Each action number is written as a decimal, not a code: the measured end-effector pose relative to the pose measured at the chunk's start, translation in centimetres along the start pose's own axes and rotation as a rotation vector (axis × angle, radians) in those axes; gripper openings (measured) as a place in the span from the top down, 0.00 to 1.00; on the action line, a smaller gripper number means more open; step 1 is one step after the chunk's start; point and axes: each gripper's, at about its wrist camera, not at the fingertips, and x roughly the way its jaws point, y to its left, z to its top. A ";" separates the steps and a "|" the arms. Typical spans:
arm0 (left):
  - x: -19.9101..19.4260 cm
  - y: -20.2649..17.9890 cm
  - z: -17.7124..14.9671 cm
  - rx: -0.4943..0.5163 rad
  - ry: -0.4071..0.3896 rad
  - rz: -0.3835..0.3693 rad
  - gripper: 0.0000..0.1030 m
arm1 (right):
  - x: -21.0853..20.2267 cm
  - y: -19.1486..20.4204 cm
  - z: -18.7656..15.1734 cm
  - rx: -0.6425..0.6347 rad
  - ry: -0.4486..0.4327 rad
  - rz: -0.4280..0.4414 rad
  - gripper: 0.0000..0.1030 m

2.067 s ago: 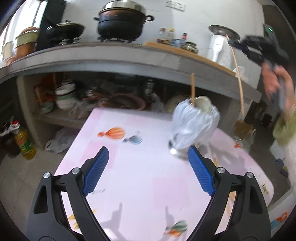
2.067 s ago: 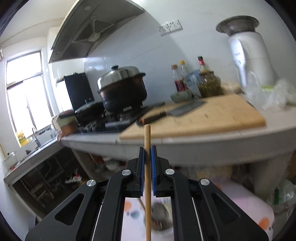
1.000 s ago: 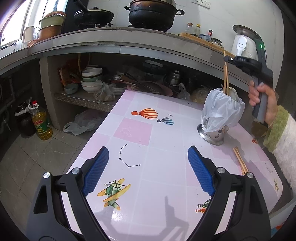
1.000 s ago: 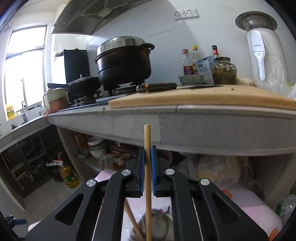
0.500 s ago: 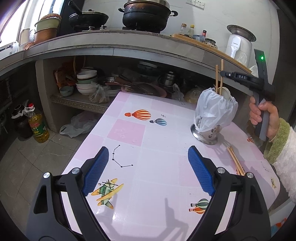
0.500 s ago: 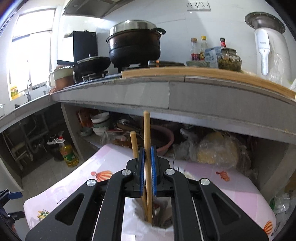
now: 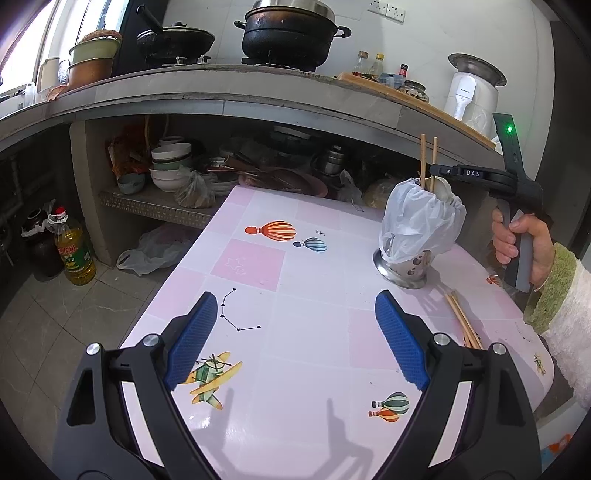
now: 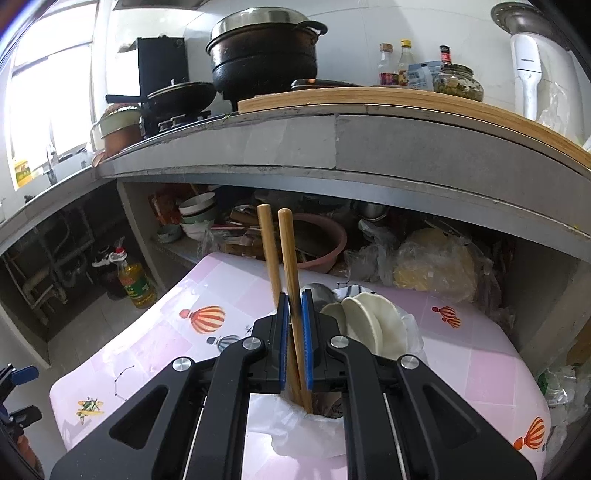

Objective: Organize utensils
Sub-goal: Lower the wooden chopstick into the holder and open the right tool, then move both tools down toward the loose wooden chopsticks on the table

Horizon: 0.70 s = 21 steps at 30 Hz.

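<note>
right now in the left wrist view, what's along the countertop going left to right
stacked bowls → black wok → big black pot → sauce bottles → glass jar → white appliance

Left tongs [image 7: 291, 338] hovering open over the worktop [image 7: 303, 295].
A hand [image 7: 517, 240] is holding the right tongs [image 7: 434, 170] above the bag-lined holder [image 7: 413, 236]; loose chopsticks [image 7: 463, 321] are lying just beside its base.
</note>
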 end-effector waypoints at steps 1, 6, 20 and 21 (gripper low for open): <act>-0.1 -0.1 0.0 0.001 -0.003 -0.001 0.19 | -0.2 0.1 0.1 -0.003 0.000 0.001 0.92; -0.7 -0.4 0.1 0.005 -0.009 -0.017 0.19 | -2.9 -0.1 0.5 0.019 -0.035 0.013 0.73; 1.1 -3.7 -1.1 0.055 0.059 -0.119 0.19 | -16.0 -2.7 -9.0 0.227 -0.052 -0.085 0.18; 1.4 -4.1 -1.2 0.063 0.069 -0.128 0.19 | -16.2 -3.1 -10.4 0.260 -0.028 -0.098 0.18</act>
